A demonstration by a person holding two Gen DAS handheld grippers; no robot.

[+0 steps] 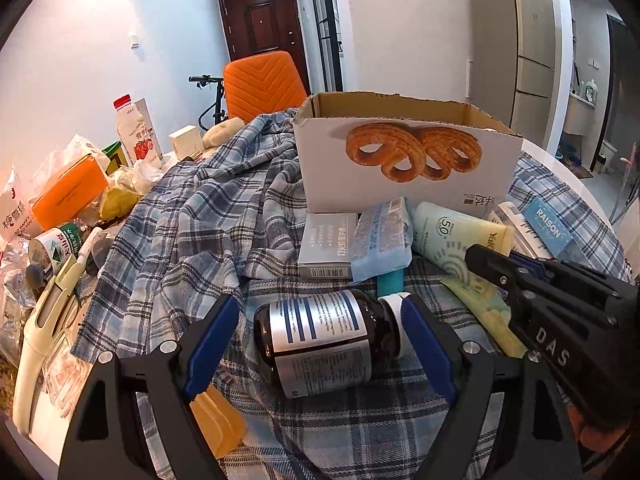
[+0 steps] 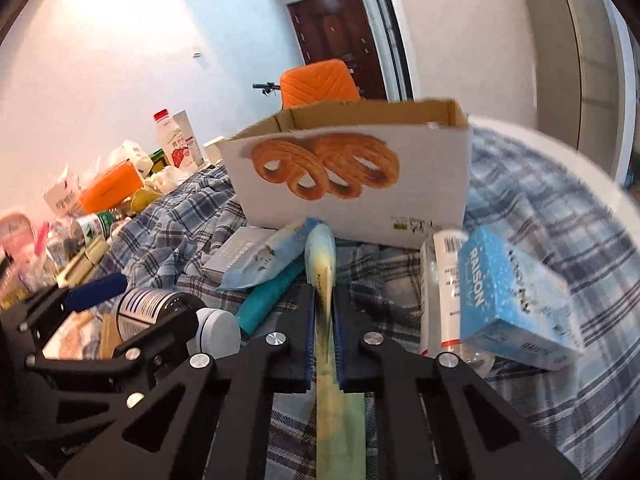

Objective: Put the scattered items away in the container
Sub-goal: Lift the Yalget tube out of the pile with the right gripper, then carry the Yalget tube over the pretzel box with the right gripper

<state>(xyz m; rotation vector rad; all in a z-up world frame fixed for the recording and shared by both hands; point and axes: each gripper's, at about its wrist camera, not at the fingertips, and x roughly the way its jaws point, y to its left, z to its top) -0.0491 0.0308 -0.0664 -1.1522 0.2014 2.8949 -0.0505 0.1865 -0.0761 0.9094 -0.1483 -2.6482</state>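
Observation:
An open cardboard box [image 1: 404, 160] printed with pastries stands on the plaid cloth; it also shows in the right wrist view [image 2: 352, 176]. A dark brown supplement bottle [image 1: 324, 340] with a white cap lies on its side between the open fingers of my left gripper [image 1: 320, 336], which do not touch it. My right gripper [image 2: 323, 300] is shut on a pale green-yellow sunscreen tube [image 2: 322, 264], also visible in the left wrist view [image 1: 456, 240]. A grey box [image 1: 326, 246], a blue packet [image 1: 384, 240] and a blue RAISON box [image 2: 508, 300] lie in front of the cardboard box.
The plaid cloth [image 1: 200, 220] is bunched up to the left. Beyond it lies clutter: an orange box [image 1: 68, 196], a milk bottle [image 1: 134, 132], a green-labelled bottle [image 1: 56, 244] and a cream tool [image 1: 44, 320]. An orange chair [image 1: 262, 84] stands behind.

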